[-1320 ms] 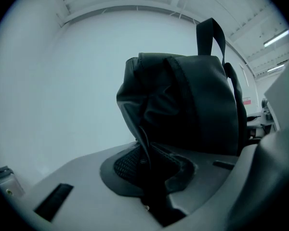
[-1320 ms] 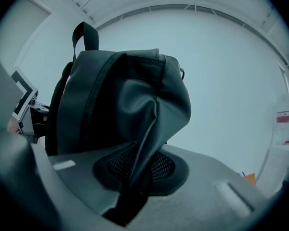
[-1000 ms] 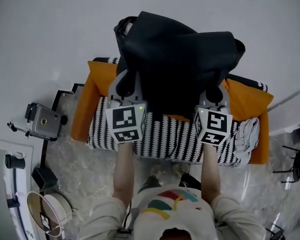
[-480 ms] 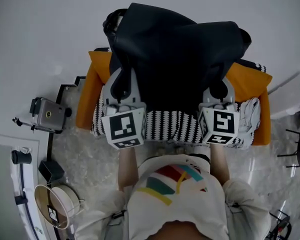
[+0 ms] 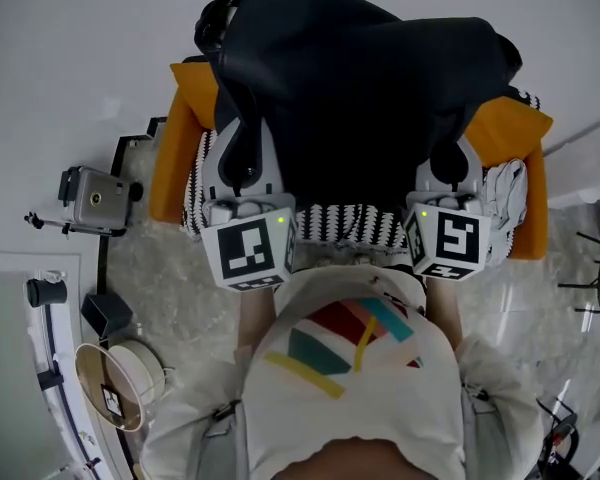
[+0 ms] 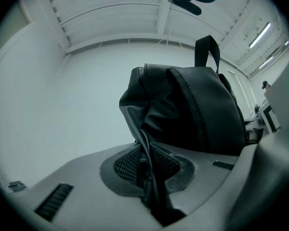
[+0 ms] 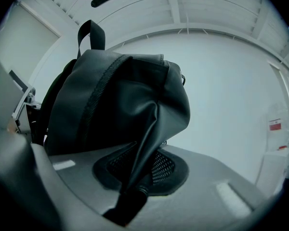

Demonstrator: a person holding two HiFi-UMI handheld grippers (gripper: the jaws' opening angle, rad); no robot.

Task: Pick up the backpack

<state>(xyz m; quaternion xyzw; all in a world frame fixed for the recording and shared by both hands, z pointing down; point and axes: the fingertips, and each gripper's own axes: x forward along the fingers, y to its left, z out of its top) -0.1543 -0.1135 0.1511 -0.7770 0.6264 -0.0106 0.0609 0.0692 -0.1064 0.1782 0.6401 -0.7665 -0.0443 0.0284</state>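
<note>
A black leather-like backpack [image 5: 355, 98] hangs in the air between my two grippers, above a seat with orange and striped cushions. My left gripper [image 5: 242, 158] is shut on a fold of the backpack's left side; in the left gripper view the pinched fold [image 6: 145, 165] runs between the mesh pads up to the bag's body [image 6: 192, 109]. My right gripper [image 5: 450, 163] is shut on the right side, and the right gripper view shows that fold [image 7: 139, 172] clamped below the bag [image 7: 120, 100]. Its carry handle [image 7: 91, 32] sticks up.
Under the bag lie an orange cushion [image 5: 185, 128] and a black-and-white zigzag cushion [image 5: 355, 223]. A camera on a stand [image 5: 90, 198] is at the left, a round spool [image 5: 115, 383] at lower left. A white wall is behind.
Both grippers have drawn back toward the person with the backpack held between them, slightly higher. The cushions show less under the bag, and the torso fills more of the lower frame.
</note>
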